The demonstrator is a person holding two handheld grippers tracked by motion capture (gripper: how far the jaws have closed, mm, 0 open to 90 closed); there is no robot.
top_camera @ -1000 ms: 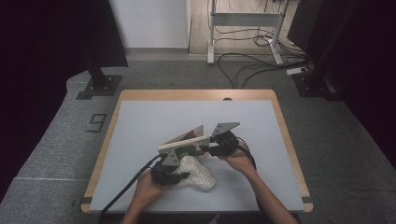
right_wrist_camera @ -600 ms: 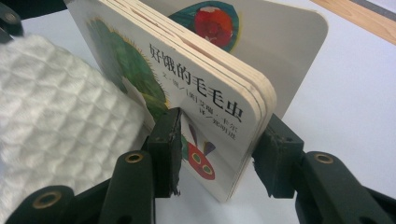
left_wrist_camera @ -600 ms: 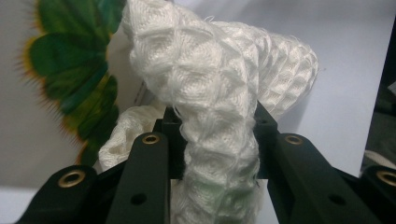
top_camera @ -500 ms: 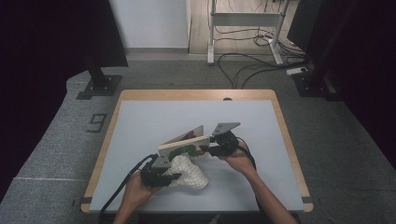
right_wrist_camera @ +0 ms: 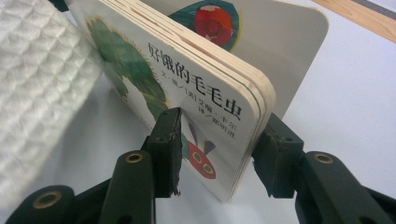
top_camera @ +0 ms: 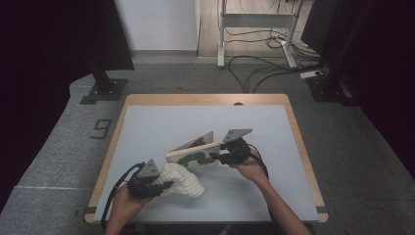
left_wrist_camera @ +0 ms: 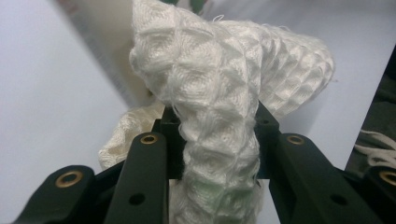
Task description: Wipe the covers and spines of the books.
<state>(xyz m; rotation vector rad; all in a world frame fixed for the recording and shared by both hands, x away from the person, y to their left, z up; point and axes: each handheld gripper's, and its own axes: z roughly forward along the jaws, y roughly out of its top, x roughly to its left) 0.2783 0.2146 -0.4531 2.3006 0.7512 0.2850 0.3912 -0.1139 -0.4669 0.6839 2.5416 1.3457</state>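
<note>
A bunched white cloth fills the gap between the jaws in the left gripper view, its lower end cut off by the bottom edge and its top by the upper edge; the pads behind it are largely covered. Beyond the cloth, a scrap of green print at the top edge — too little to identify. In the right gripper view, the board book runs out of frame at upper left, its caterpillar picture partly masked by the near jaw, the inner page showing just a red-and-green patch. From the high view, the book's lettering is too small to read — both forearms are cropped at the bottom edge.
</note>
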